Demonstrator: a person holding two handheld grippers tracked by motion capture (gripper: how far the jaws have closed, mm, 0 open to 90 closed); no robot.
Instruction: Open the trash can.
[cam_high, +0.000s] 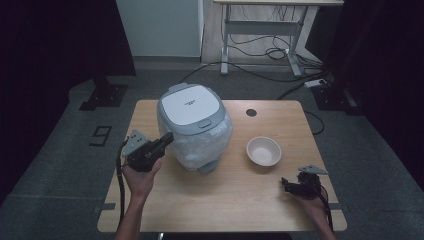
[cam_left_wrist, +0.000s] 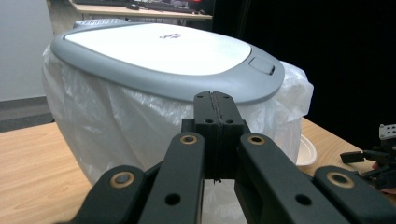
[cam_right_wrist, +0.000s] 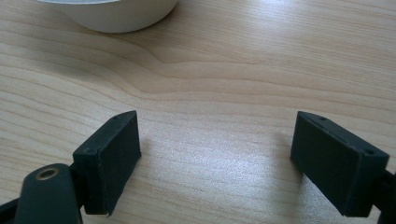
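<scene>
Grey-lidded rice cooker (cam_high: 194, 126), wrapped in clear plastic bag (cam_high: 210, 142), sits toward far left of table (cam_high: 235, 195), lid down. Your left tool (cam_high: 169, 137) is pinched fully together with nothing between jaws, tips just beside cooker's left side under lid rim. Your right tool (cam_high: 286, 184) rests near right front corner, jaws spread wide over bare wood, holding nothing. White bowl (cam_high: 263, 151) stands right of cooker, apart from both.
</scene>
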